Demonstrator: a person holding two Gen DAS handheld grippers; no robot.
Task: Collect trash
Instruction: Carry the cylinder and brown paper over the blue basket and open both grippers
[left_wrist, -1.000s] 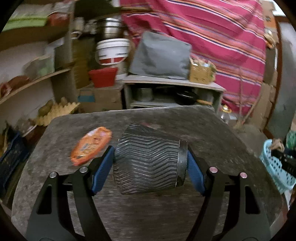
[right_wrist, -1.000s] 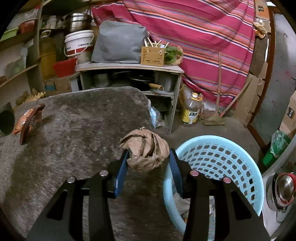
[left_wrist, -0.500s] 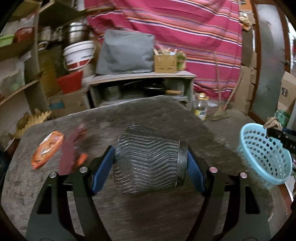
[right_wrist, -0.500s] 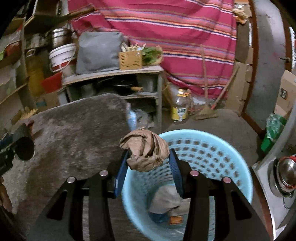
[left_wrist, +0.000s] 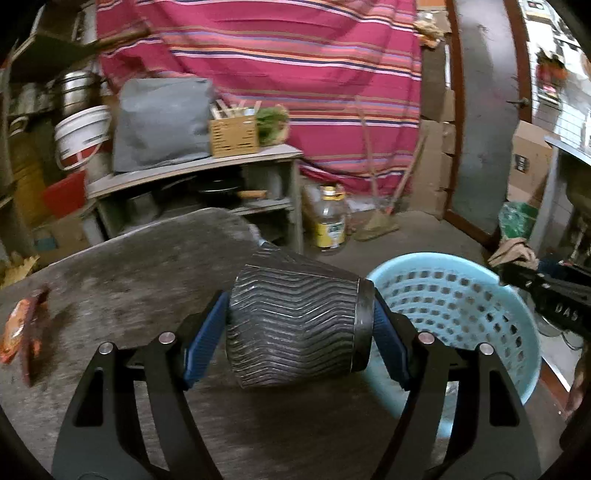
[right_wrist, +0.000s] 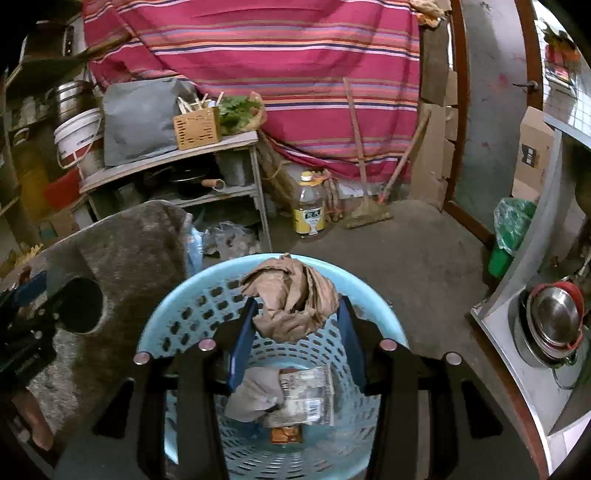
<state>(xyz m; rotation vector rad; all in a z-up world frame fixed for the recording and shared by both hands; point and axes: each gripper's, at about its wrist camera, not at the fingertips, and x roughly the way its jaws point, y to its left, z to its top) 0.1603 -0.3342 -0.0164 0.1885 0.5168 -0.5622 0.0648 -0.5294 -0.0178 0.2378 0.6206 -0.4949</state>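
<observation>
Clamped crosswise between the blue pads (left_wrist: 205, 334) of the left gripper (left_wrist: 297, 328): a dark ribbed cup (left_wrist: 295, 325), lying on its side, rim toward the right pad, narrower base toward the left pad. Both pads pressed flat against its ends. Held above the edge of the grey table (left_wrist: 140, 266), just left of the light-blue basket (left_wrist: 461, 295). Cup surface black w/ wavy raised ridges running around it, worn pale on the crests; smooth dark band at the rim.

Pinched between the blue pads (right_wrist: 242, 341) of the right gripper (right_wrist: 297, 334): a crumpled wad of brown paper (right_wrist: 291, 299), bulging up and fwd past the fingertips, gripped at its lower part. Held directly over the basket's (right_wrist: 177, 306) open mouth. Paper tan, heavily creased, folded in on itself. Same wad (left_wrist: 513, 253) visible from the left camera at far right, at the tip of the right gripper (left_wrist: 517, 275), over the basket's far-right rim.

Already in the basket bottom: a grey crumpled piece (right_wrist: 255, 393), a printed wrapper w/ barcode (right_wrist: 306, 398), a small orange packet (right_wrist: 286, 434).

On the table at far left: an orange snack wrapper (left_wrist: 18, 325), blurred. Left gripper (right_wrist: 29, 325) seen from the right camera at left edge, over the table (right_wrist: 140, 240), cup's dark opening (right_wrist: 79, 304) facing the lens.

Background: red striped cloth (left_wrist: 277, 66), a shelf unit (left_wrist: 207, 173), a plastic oil bottle (left_wrist: 330, 221) on the floor.
</observation>
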